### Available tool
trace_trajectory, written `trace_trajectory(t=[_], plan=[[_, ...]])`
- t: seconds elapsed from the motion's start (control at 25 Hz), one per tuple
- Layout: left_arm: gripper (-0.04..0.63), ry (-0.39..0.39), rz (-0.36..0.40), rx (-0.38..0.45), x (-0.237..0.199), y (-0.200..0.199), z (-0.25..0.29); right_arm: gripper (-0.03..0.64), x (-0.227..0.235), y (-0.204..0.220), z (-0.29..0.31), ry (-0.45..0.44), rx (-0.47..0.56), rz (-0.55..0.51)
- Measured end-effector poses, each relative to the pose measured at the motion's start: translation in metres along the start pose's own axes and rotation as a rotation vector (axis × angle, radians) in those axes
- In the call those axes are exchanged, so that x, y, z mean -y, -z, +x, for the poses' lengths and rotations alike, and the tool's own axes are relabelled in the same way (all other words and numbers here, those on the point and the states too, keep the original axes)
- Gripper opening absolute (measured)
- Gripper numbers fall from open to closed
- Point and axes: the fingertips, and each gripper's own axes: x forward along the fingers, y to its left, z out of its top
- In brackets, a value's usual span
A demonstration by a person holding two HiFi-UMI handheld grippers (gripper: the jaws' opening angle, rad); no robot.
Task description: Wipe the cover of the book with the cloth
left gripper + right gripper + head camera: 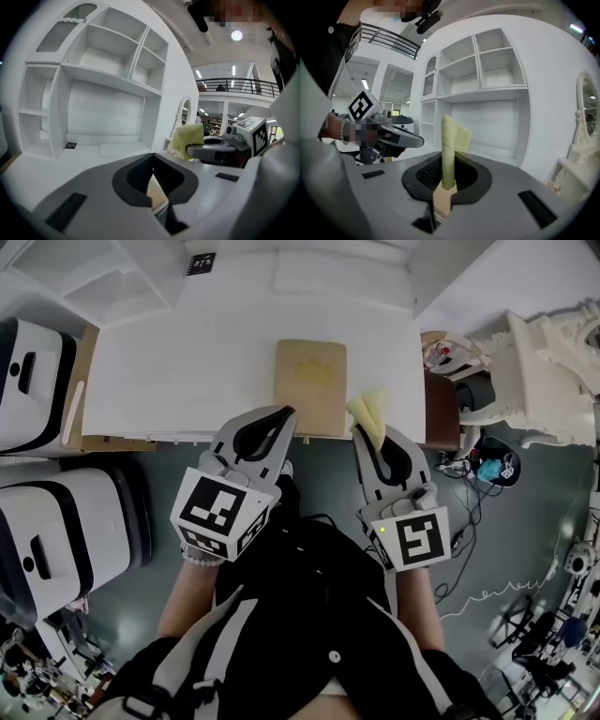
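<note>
Your right gripper [372, 437], pinching the cloth [367, 409], is just beside the near right corner of the book [310, 381], which runs lengthwise away from you; your empty left gripper [285, 416], pressed together, seems equally near.

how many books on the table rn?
1. The book lies flat at the table's near edge, by the left gripper's tip, left of the cloth in the right gripper. No other shows.

The flat white bench [178, 371] is carrying three items. A tan rectangular book [310, 382] is lying flat at its front edge. A small black square card [200, 263] and a thin white rectangular slab [342, 276] are resting along the rear, well apart from it.
</note>
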Motion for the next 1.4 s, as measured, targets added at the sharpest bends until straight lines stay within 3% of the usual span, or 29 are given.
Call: trace_trajectory(t=[0.16, 0.32, 0.6, 0.76, 1.12, 1.4], plan=[[0.002, 0.0, -0.037, -0.043, -0.037, 0.01, 0.021, 0.034, 0.007, 0.003, 0.029, 0.026, -0.027, 0.0], [0.011, 0.012, -0.135, -0.069, -0.067, 0.018, 0.038, 0.034, 0.012, 0.007, 0.05, 0.04, -0.066, 0.014], [0.109, 0.05, -0.256, -0.198, -0.105, 0.056, 0.064, 0.034, 0.017, 0.017, 0.084, 0.064, -0.117, 0.034], [0.146, 0.06, -0.298, -0.272, -0.116, 0.083, 0.076, 0.035, 0.017, 0.027, 0.094, 0.075, -0.145, 0.043], [0.184, 0.073, -0.494, -0.417, -0.124, 0.139, 0.103, 0.034, 0.02, 0.049, 0.098, 0.085, -0.206, 0.063], [0.186, 0.027, -0.578, -0.475, -0.129, 0.169, 0.111, 0.035, 0.029, 0.069, 0.099, 0.066, -0.243, 0.078]])
